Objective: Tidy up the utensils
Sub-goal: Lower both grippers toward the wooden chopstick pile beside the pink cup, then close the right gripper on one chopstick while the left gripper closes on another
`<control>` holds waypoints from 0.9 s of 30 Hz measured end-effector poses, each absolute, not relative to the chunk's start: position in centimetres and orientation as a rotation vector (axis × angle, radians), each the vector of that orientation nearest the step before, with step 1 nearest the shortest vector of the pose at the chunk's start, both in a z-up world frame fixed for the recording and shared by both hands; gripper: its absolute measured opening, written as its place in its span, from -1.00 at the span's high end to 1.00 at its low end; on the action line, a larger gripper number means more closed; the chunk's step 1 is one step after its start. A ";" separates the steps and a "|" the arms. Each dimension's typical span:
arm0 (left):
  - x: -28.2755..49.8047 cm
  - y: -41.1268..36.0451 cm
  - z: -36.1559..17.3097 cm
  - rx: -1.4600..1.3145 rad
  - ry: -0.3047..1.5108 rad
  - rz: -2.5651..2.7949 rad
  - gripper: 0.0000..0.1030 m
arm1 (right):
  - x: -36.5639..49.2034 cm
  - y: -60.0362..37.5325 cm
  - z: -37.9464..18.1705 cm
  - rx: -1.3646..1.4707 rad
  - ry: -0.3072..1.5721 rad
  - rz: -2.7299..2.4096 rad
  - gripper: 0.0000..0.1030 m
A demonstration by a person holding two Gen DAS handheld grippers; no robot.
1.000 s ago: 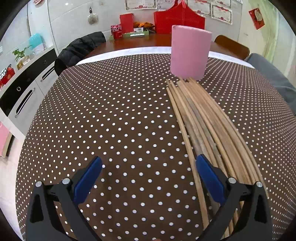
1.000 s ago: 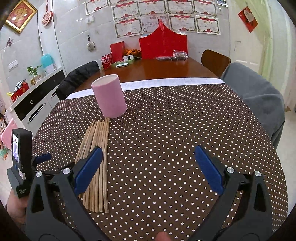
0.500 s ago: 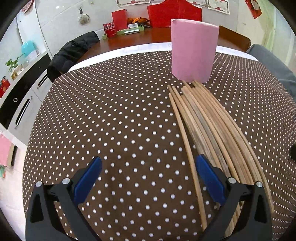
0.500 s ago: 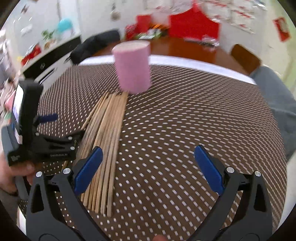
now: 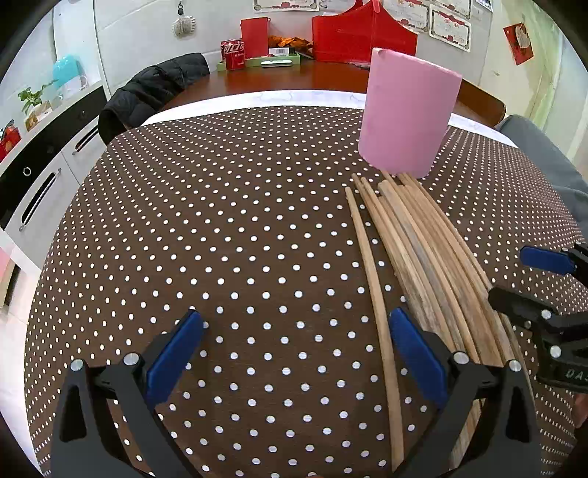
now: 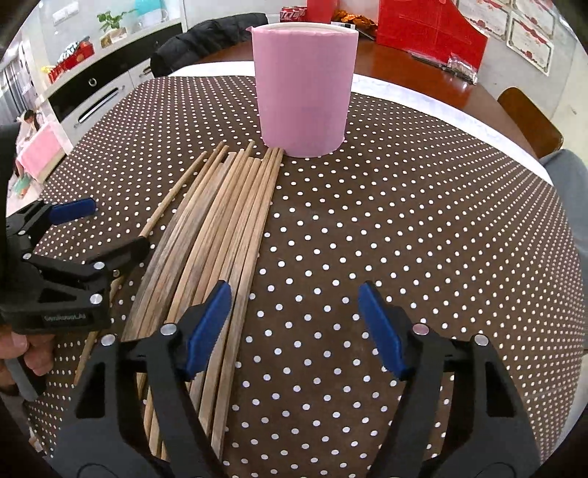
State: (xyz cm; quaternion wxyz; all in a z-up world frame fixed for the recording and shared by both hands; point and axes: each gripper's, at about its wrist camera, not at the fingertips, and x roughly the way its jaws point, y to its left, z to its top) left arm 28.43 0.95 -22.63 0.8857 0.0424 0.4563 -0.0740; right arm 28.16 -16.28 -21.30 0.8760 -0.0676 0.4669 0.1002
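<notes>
A row of several wooden chopsticks [image 5: 422,253] lies flat on the brown dotted tablecloth [image 5: 228,228], far ends touching a pink cylindrical holder [image 5: 404,114] that stands upright. In the right wrist view the chopsticks [image 6: 224,228] run left of centre toward the holder [image 6: 305,84]. My left gripper [image 5: 294,353] is open and empty, low over the cloth, its right finger over the leftmost sticks. My right gripper [image 6: 294,323] is open and empty, its left finger over the right side of the bundle. Each gripper shows in the other's view, the right one [image 5: 529,279] and the left one [image 6: 99,228].
A wooden table [image 5: 294,77] behind holds red boxes [image 5: 360,33], a can and a tray. A black jacket hangs on a chair [image 5: 154,92] at the back left. White cabinets [image 5: 40,176] stand left. A grey seat [image 5: 544,158] is at the right.
The right gripper has swung left and closer to the chopsticks and holder, and now shows in the left wrist view. The left gripper has edged forward slightly. Both stay open.
</notes>
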 end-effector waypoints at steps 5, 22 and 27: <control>27.8 1.2 -22.7 0.082 0.945 -0.154 -0.93 | 29.0 -15.5 -21.0 -0.175 1.007 0.210 -0.08; 28.4 -0.2 -22.5 0.133 0.944 -0.195 -0.80 | 29.9 -14.9 -21.7 -0.204 0.994 0.261 0.85; 27.0 -1.7 -21.6 0.181 0.926 -0.286 0.63 | 28.5 -16.6 -21.8 -0.122 1.003 0.303 0.88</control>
